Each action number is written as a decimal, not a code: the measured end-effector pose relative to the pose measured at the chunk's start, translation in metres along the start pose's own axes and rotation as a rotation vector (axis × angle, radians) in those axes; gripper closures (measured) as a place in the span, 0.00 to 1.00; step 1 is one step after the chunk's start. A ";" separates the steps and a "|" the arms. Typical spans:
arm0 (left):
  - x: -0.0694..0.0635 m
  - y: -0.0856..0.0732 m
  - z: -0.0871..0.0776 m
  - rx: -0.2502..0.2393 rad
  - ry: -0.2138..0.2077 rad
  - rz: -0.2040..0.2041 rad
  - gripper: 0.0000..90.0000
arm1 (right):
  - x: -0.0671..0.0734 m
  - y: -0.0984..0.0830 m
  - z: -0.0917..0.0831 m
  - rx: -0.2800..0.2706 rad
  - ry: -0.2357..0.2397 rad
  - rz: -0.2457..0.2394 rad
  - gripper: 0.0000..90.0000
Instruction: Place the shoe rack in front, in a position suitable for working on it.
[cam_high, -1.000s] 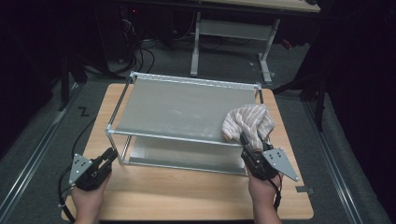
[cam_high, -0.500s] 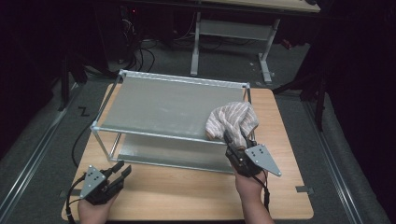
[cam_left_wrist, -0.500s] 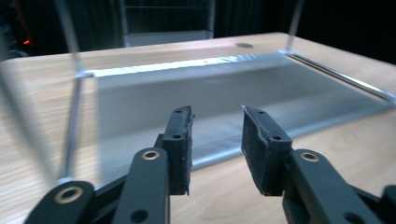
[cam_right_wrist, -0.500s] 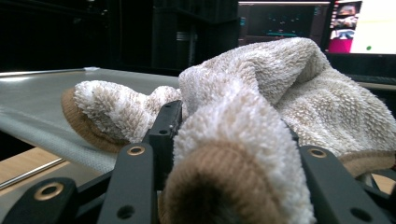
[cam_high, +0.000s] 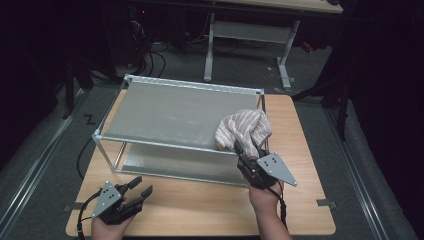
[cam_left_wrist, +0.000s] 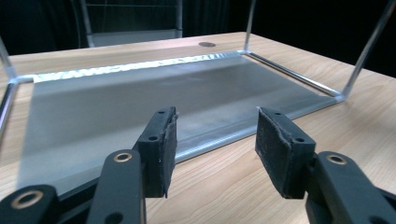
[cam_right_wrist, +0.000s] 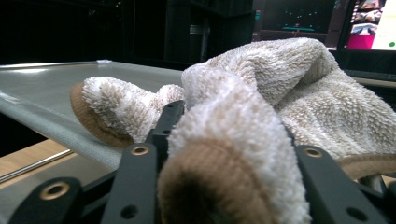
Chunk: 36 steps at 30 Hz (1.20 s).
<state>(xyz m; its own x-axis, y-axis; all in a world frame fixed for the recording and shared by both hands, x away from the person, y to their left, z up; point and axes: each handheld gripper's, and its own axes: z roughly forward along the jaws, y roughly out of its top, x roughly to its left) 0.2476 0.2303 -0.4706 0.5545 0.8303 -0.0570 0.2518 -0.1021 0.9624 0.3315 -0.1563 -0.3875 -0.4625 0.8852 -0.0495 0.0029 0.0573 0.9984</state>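
Observation:
A beige-and-white striped towel (cam_high: 244, 128) lies bunched on the near right corner of a two-tier metal rack (cam_high: 175, 112). My right gripper (cam_high: 248, 150) is shut on the towel's (cam_right_wrist: 261, 107) near edge. Its jaws have just been closing, and the pile bulges between the fingers (cam_right_wrist: 164, 122). My left gripper (cam_high: 138, 186) hovers low over the wooden table (cam_high: 210, 207) in front of the rack's left end. Its jaws have just been opening, and nothing is between the pads (cam_left_wrist: 164, 140). The left gripper (cam_left_wrist: 215, 135) faces the rack's lower shelf (cam_left_wrist: 140, 100).
The rack's thin corner posts (cam_high: 98, 145) rise from the table. A strip of bare table runs along the front edge between my hands. Dark floor, cables and a desk frame (cam_high: 250, 35) lie beyond the table.
The left gripper has drawn back from the rack's front left leg toward the table's front edge and opened. The rack, the towel and the right gripper have shifted a little to the left.

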 end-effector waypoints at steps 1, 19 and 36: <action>-0.002 0.001 0.001 0.002 -0.005 0.011 0.52 | 0.000 0.001 0.000 0.006 0.004 0.000 0.69; -0.019 0.007 0.031 0.016 -0.064 0.072 0.47 | -0.040 0.051 -0.075 -0.161 -0.124 -0.003 0.73; -0.033 0.014 0.058 -0.009 -0.157 0.080 0.47 | -0.078 0.046 -0.143 -0.152 -0.298 0.021 0.72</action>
<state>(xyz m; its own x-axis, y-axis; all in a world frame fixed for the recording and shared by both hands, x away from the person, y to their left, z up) 0.2787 0.1699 -0.4708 0.6896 0.7239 -0.0198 0.1952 -0.1594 0.9677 0.2412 -0.2885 -0.3336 -0.1845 0.9828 -0.0130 -0.1333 -0.0119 0.9910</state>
